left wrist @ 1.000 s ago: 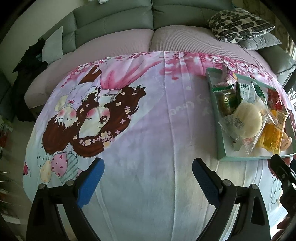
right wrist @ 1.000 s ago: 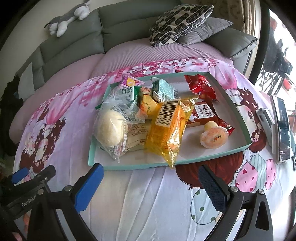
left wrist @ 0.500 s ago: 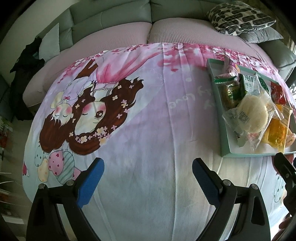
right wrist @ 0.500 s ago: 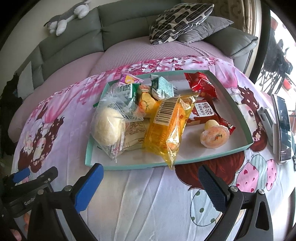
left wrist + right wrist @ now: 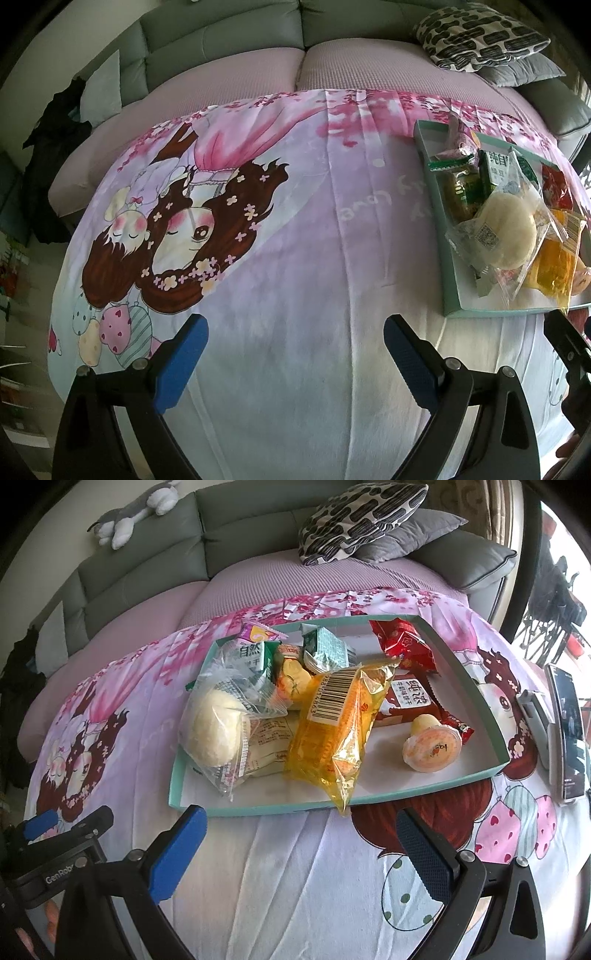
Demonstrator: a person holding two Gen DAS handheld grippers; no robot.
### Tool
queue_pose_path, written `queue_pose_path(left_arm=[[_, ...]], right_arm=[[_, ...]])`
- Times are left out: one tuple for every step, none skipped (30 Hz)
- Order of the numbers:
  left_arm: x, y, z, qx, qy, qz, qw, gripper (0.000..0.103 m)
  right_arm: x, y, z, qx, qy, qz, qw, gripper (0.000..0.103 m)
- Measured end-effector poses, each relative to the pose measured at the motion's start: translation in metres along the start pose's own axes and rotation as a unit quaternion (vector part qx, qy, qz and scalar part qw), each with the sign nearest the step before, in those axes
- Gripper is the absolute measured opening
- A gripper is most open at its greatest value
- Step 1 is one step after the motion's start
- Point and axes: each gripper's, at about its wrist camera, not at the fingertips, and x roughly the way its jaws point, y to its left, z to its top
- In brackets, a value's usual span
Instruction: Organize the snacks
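Since the earlier frames, both of our grippers had eased slightly toward the tray, which sat a touch lower and larger in each view; nothing on it had shifted.

We saw the printed blanket (image 5: 280,864) spread over the couch (image 5: 155,554) as a flat working surface, and on it the shallow teal tray (image 5: 476,775), whose low wall was presumably there to keep loose packets together. All the snacks we could see lay inside it, heaped toward its left half: a clear bag with a pale round bun (image 5: 216,731), a yellow packet (image 5: 336,731) whose tip overhung the near rim, a red wrapper (image 5: 402,646) at the far side and a small jelly cup (image 5: 430,749) lying alone on bare tray floor.

Our right gripper (image 5: 301,853) hung spread wide and holding nothing, just short of the near rim, with the yellow packet almost straight ahead. Our left gripper (image 5: 295,354), likewise spread and bare, pointed at plain blanket, the tray (image 5: 452,291) well off to its right. That heap fitted snacks gathered but unsorted, or sorting abandoned midway.
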Motion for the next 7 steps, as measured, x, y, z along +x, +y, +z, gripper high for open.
queue_pose_path(left_arm=[[-0.0002,0.0000,0.0001,0.000,-0.001,-0.001,1.0000,0.096],[-0.0005,0.0002,0.0001,0.000,-0.002,-0.001,1.0000,0.096],[-0.0008,-0.0001,0.0000,-0.001,-0.003,0.000,1.0000,0.096],[-0.0019,-0.0004,-0.0003,-0.001,-0.005,0.004,1.0000,0.096],[-0.0050,-0.0007,-0.0010,-0.001,-0.013,0.011,0.9999,0.096],[-0.0074,-0.0004,-0.0008,0.001,-0.020,0.014,0.9997,0.096],[-0.0094,-0.0004,-0.0005,0.003,-0.026,0.013,0.9996,0.096]], right_arm=[[0.0001,-0.0003,0.0001,0.000,0.000,0.000,1.000,0.103],[0.0001,-0.0006,0.0002,0.001,0.000,0.000,1.000,0.103],[0.0000,-0.0011,0.0001,0.001,0.000,0.000,1.000,0.103],[0.0000,-0.0012,0.0001,0.001,0.000,0.000,1.000,0.103],[0.0000,-0.0013,0.0001,0.001,0.000,0.000,1.000,0.103],[0.0000,-0.0013,0.0002,0.001,0.000,0.000,1.000,0.103],[-0.0001,-0.0020,0.0002,0.001,-0.001,0.000,1.000,0.103]])
